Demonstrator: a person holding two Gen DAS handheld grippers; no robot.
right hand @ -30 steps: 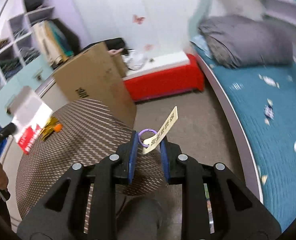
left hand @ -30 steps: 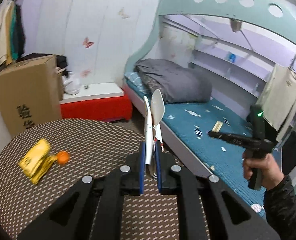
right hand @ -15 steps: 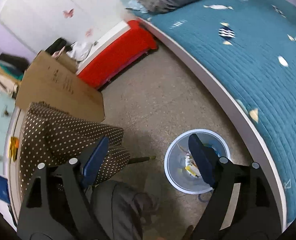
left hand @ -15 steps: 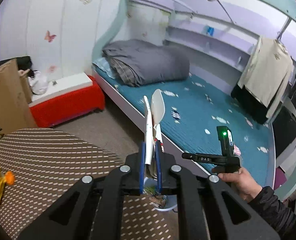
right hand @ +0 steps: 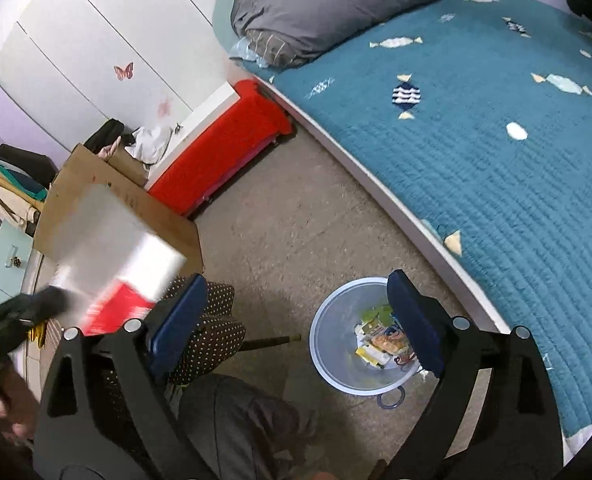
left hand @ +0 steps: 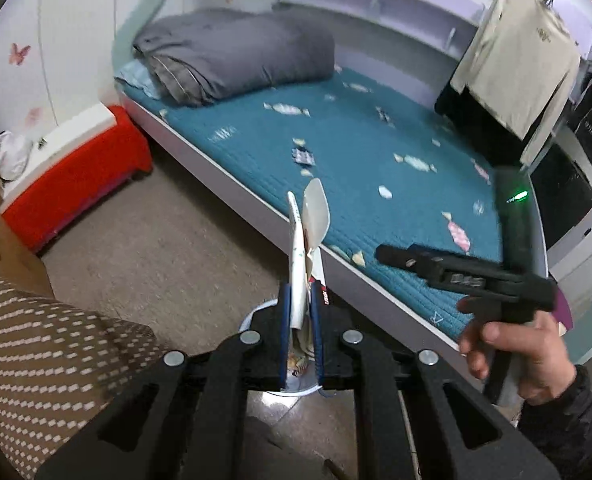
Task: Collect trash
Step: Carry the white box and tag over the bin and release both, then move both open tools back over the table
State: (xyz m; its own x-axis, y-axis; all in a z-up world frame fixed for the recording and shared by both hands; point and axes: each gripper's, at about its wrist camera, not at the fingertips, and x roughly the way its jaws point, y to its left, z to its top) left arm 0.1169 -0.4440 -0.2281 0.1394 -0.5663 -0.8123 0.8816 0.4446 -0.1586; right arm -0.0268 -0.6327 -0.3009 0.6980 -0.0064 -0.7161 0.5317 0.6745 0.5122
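Your left claw (left hand: 299, 332) was clenched on a flat white wrapper (left hand: 300, 248), its long axis standing straight out past the tips. The bin (left hand: 256, 316) sat on the floor directly beneath that claw, nearer to it than to the right. Your right claw (right hand: 296, 320) had just been opening and was released, empty, with the bin (right hand: 335, 360) below its right finger.

Right claw (right hand: 296, 322) with jaws just opened wide and empty, above pale blue trash bin (right hand: 335, 376) holding wrappers (right hand: 379, 338), floor (right hand: 296, 216) beside teal bed (right hand: 495, 140), blurred white-and-red package (right hand: 112, 264) at left.
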